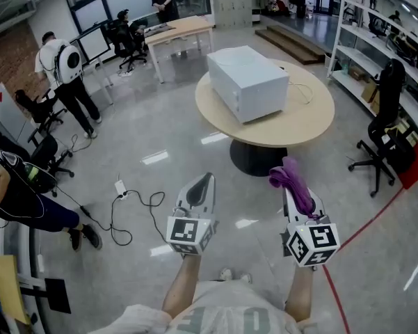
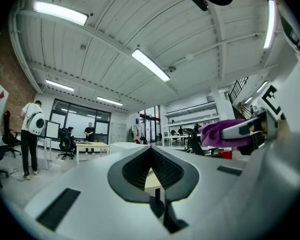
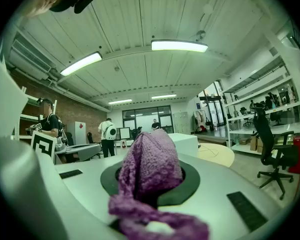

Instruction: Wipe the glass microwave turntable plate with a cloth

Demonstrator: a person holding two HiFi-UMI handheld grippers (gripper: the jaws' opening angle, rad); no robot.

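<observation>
While right claw (image 1: 296, 197) is clamping the soft, limp cloth (image 3: 149, 165) and left claw (image 2: 152, 153) is sitting jaws-together, empty, glass plate isn't showing; likely slick, fragile, rim-hold.

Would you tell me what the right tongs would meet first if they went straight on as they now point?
Beyond their purple cloth, probably the white microwave on the round table; depth is unclear.

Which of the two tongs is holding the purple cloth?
The right tongs, at the head view's right, shut on the purple cloth. The left tongs are shut too, but with nothing between them.
</observation>
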